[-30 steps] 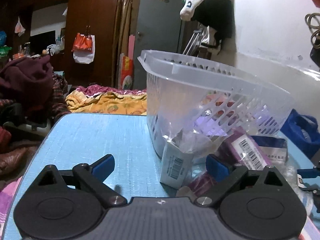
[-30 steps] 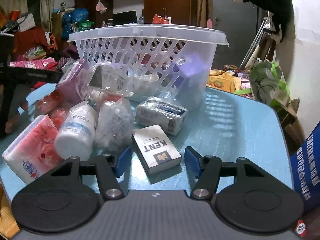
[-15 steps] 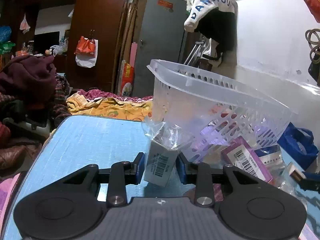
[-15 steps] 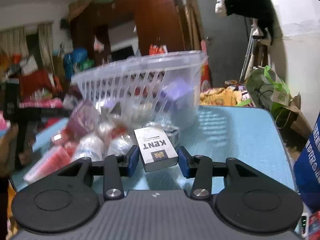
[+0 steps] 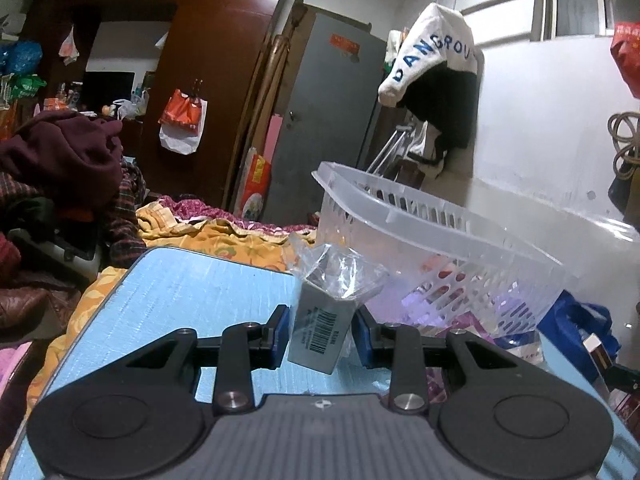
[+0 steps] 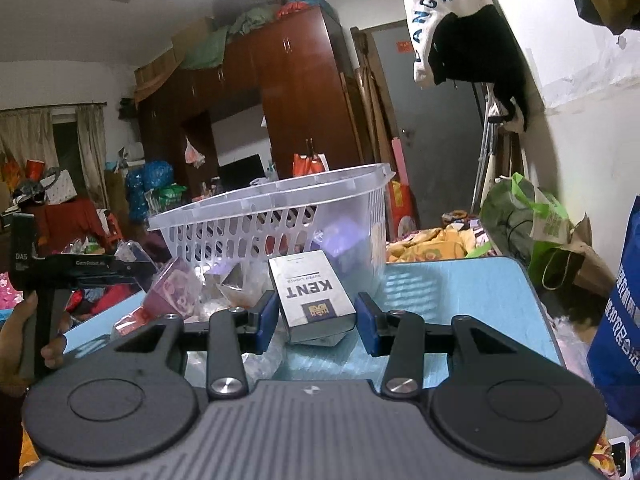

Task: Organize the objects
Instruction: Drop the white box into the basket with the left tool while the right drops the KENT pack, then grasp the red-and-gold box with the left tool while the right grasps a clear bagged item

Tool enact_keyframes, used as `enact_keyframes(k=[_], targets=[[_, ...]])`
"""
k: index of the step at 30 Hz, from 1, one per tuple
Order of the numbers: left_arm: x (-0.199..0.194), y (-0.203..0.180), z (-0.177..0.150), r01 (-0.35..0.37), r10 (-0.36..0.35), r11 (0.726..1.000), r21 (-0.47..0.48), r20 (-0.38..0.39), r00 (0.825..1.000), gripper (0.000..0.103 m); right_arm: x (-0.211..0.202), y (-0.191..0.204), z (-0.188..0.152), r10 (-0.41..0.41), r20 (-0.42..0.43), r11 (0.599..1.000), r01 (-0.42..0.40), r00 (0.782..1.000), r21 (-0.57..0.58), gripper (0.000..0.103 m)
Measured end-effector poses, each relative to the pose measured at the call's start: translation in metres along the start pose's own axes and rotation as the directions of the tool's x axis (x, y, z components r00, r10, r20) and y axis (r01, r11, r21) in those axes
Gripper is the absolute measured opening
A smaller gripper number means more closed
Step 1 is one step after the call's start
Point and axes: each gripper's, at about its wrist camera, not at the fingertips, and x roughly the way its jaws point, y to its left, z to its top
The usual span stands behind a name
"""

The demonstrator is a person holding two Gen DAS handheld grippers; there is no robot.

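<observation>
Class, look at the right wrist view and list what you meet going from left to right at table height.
Other gripper held in a hand → purple packet → KENT box between the right gripper fingers → green bag → blue bag.

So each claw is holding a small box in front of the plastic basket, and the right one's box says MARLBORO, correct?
Nearly. The right gripper holds a box printed KENT, not MARLBORO, as the right wrist view shows. The left gripper does hold a barcoded box, and the plastic basket stands behind.

One basket [image 6: 280,216], one KENT pack [image 6: 312,296], one bagged box [image 5: 320,332].
</observation>
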Motion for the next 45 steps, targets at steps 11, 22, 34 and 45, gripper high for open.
enact_keyframes(k=[11, 22, 34, 45], targets=[[-0.050, -0.040, 0.047, 0.190, -0.191, 0.981, 0.021, 0.205, 0.960, 0.038, 0.001, 0.039, 0.071, -0.005, 0.112, 0.996, 0.014, 0.994, -0.085, 0.046], [0.048, -0.099, 0.098, 0.078, -0.080, 0.995, 0.062, 0.028, 0.996, 0.068, 0.105, 0.070, 0.115, -0.192, -0.032, 0.954, 0.178, 0.981, -0.242, 0.093], [-0.039, -0.066, 0.017, 0.123, -0.124, 0.971, 0.207, -0.012, 0.992, 0.090, 0.044, 0.048, 0.041, -0.146, -0.201, 0.976, 0.108, 0.969, -0.191, 0.103], [-0.025, -0.054, -0.034, 0.147, -0.114, 0.967, 0.206, -0.164, 0.980, 0.090, 0.048, 0.044, 0.002, -0.059, -0.299, 0.990, 0.018, 0.952, -0.139, 0.080]])
